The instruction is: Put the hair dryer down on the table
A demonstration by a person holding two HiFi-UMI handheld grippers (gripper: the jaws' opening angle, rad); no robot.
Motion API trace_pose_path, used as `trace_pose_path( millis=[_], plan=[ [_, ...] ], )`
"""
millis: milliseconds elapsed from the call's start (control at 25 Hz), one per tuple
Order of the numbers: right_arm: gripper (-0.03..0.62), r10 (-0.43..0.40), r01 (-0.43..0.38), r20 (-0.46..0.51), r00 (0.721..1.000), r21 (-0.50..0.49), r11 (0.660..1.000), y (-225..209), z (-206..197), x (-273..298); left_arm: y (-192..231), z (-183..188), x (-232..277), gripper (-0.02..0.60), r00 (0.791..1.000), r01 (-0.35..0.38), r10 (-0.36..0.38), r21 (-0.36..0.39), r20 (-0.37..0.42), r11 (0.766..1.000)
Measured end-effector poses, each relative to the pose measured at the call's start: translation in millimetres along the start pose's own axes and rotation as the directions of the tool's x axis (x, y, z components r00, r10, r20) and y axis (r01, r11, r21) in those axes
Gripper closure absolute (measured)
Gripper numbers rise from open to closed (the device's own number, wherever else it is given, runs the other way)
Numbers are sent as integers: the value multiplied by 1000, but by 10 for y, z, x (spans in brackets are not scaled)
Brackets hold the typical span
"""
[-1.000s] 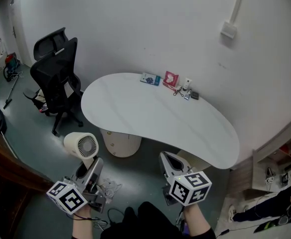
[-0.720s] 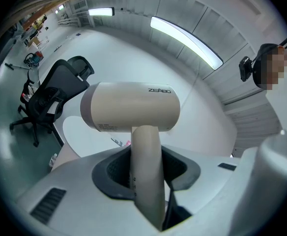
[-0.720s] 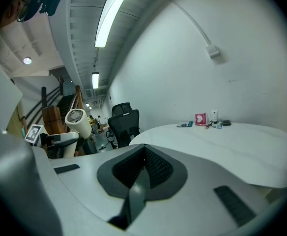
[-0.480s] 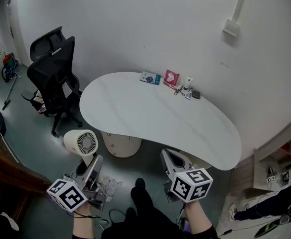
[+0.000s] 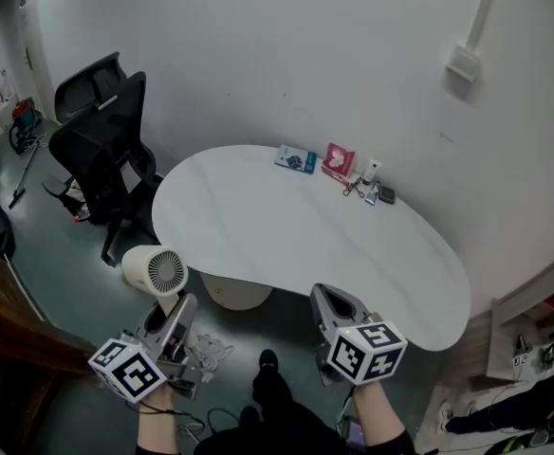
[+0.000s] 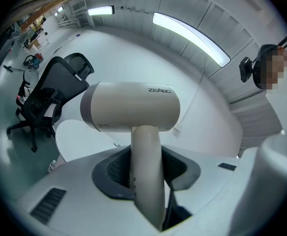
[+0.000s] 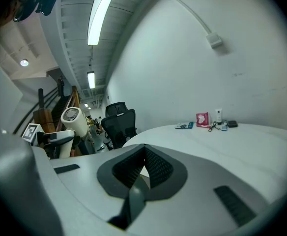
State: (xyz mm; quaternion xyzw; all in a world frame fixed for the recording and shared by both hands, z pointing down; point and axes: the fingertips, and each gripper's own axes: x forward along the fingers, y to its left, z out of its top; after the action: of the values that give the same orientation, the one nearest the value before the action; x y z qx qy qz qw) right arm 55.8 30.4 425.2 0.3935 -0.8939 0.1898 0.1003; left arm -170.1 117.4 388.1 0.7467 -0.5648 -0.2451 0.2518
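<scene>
**Hair dryer held off the table's edge**

A white-walled room with a grey floor holds a white oval table point(image 5: 296, 240), which fills the middle of the head view. Along the table's far edge, at about 1 o'clock, lie a blue packet point(image 5: 297, 158), a pink box point(image 5: 339, 160), a white tube point(image 5: 373, 171) and some small dark bits. A black office chair point(image 5: 101, 150) stands on the floor at 10 o'clock, near the table's left end.

The left gripper point(image 5: 175, 309), at 7 o'clock, grips the cream hair dryer point(image 5: 156, 271) by its handle. In the left gripper view the handle stands between the two dark pads, which press on it from both sides, with the barrel lying crosswise above them. The hair dryer hangs over the floor just beside the table's near-left edge, not on it, with its round grille turned toward the head camera.

The right gripper point(image 5: 328, 300), at 5 o'clock, sits by the table's near edge. Its fingers are closed tip to tip with nothing between them.
</scene>
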Motion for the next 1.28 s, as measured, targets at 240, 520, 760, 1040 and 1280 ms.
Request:
trace_pose_path(
  millis=[240, 520, 760, 1040, 1280],
  plan=[
    [592, 6, -5, -9, 1000, 18, 1000, -287, 158, 349, 145, 107, 361, 434, 1000, -30, 30, 8, 7, 1000],
    [592, 9, -9, -19, 1000, 25, 1000, -636, 401, 721, 314, 289, 832, 434, 997, -68, 68, 6, 32, 998],
    [592, 7, -6, -14, 1000, 42, 999, -921, 596, 958, 405, 415, 1218, 434, 995, -89, 89, 13, 46, 996],
    [592, 18, -17, -24, 1000, 56, 998, -1139, 706, 1200, 448, 505, 1656, 433, 995, -91, 90, 42, 30, 995],
    [592, 6, -4, -32, 999, 58, 998, -1309, 765, 1313, 498, 536, 1975, 434, 996, -84, 83, 50, 13, 995]
  ],
)
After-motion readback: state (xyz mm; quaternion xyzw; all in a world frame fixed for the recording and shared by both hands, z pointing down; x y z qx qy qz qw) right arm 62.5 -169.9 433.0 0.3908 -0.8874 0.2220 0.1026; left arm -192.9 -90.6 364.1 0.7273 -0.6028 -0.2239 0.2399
